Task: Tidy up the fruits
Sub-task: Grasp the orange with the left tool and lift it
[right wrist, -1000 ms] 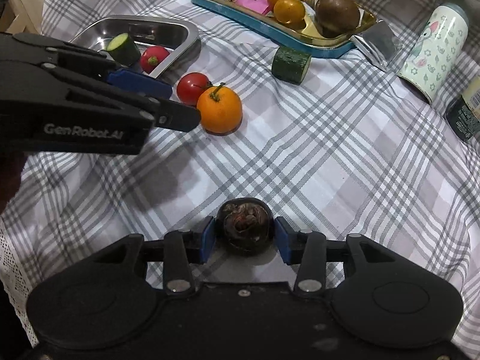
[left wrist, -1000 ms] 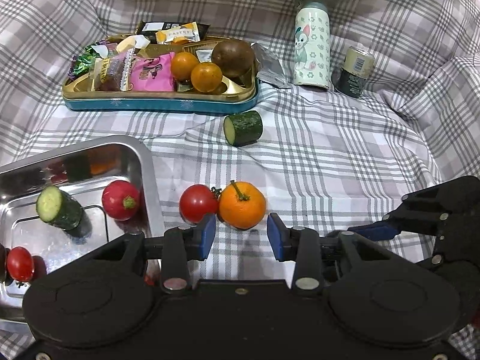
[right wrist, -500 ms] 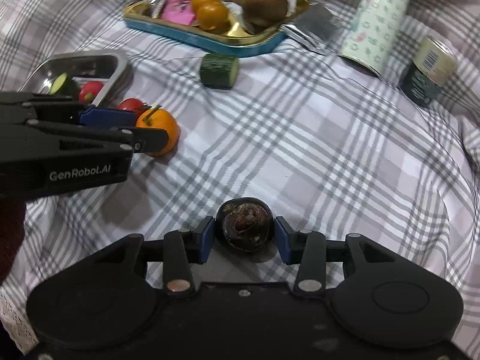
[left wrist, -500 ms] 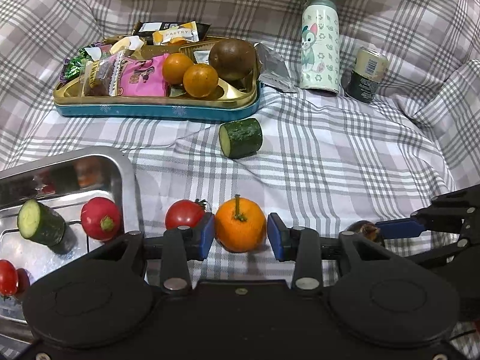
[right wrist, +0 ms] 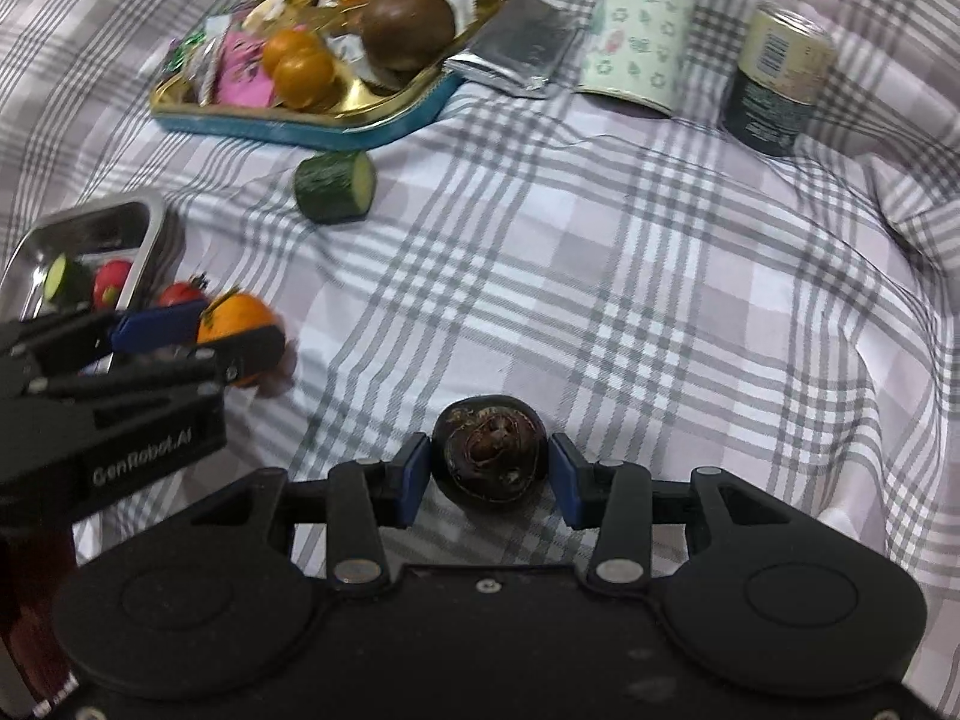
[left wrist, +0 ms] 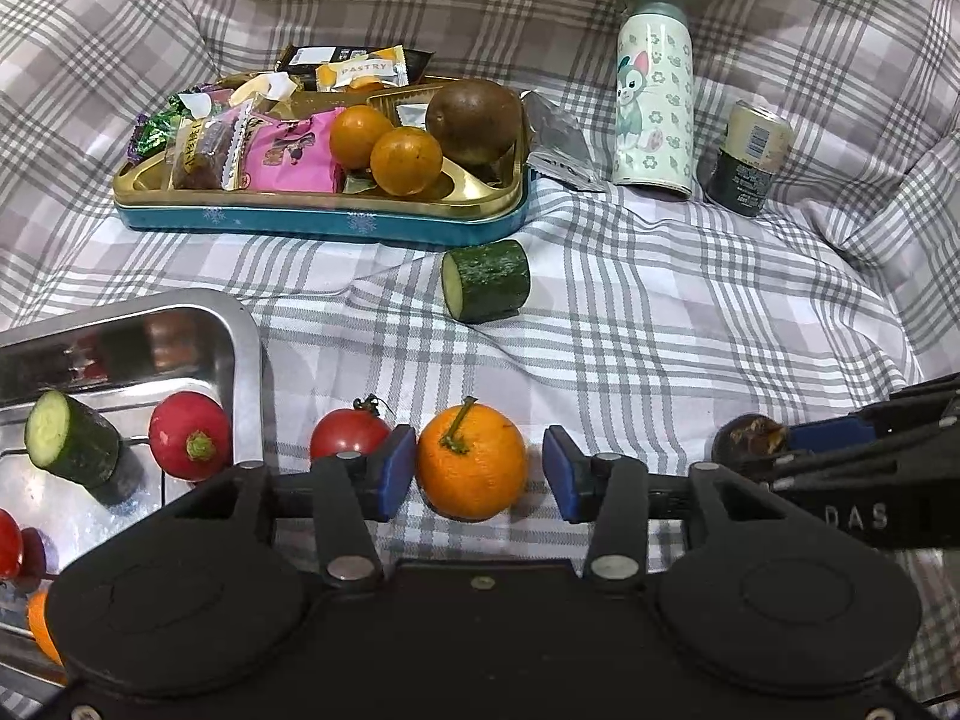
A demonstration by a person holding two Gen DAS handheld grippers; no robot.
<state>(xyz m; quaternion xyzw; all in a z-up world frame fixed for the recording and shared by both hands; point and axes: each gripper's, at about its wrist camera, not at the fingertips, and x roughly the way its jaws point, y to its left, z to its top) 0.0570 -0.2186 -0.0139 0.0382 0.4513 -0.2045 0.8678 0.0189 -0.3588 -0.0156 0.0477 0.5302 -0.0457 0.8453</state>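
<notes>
A: While both grippers sit low over the grey plaid cloth (left wrist: 660,312), left gripper (left wrist: 480,471) is spread around the round orange with a green stem (left wrist: 471,459); left pad touching, right pad clear.
B: Right side?
A: Right gripper (right wrist: 489,468) has the dark round wrinkled fruit (right wrist: 491,456) between its pads; contact unclear, can't tell if clenched.
B: Steel tray (left wrist: 246,354)?
A: Near left. Holds a cut cucumber piece (left wrist: 69,447) and a red radish (left wrist: 189,444). Small red tomato (left wrist: 348,435) just right of its rim.
</notes>
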